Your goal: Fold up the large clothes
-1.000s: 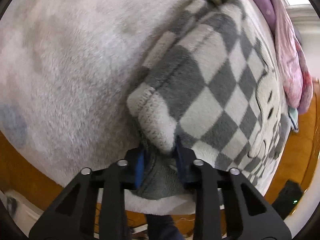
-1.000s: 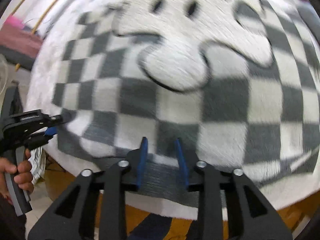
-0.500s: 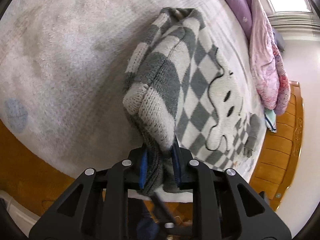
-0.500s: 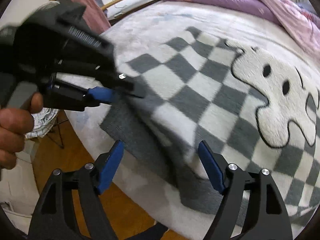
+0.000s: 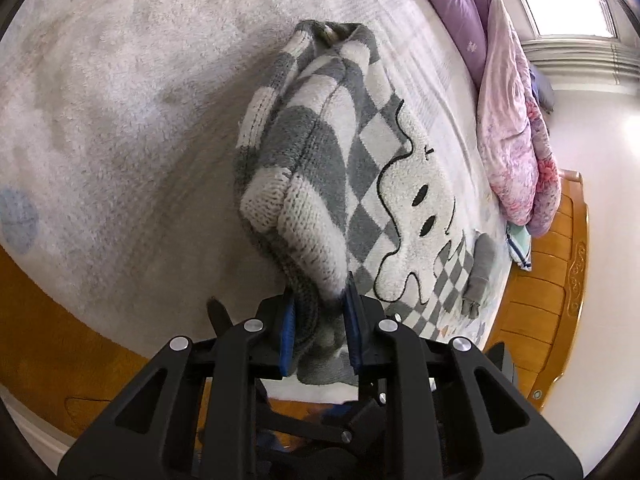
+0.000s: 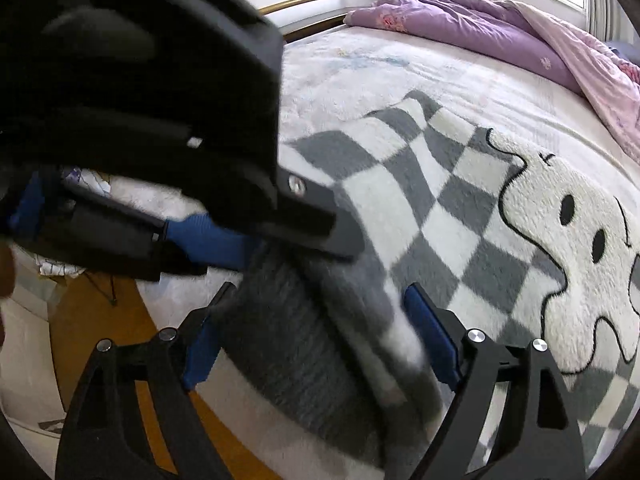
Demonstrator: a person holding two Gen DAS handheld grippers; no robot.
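A grey-and-white checkered sweater [image 5: 384,184] with a white cartoon ghost lies on the bed. My left gripper [image 5: 318,320] is shut on the sweater's grey ribbed hem and lifts that side, so the fabric bunches into a raised fold. In the right wrist view the sweater [image 6: 460,216] spreads to the right, and my left gripper [image 6: 256,240] shows close up at the left, pinching the hem. My right gripper [image 6: 316,336] is open, its jaws wide on either side of the lifted grey hem, not closed on it.
The bed has a fluffy white cover [image 5: 120,120]. A purple and pink quilt [image 5: 512,92] is heaped along the far side, also in the right wrist view [image 6: 500,36]. A wooden bed frame [image 5: 560,280] and orange wooden floor [image 6: 100,320] border the bed.
My right gripper let go of the hem and opened wide. My left gripper kept its hold and lifted the sweater's edge higher and toward the right gripper.
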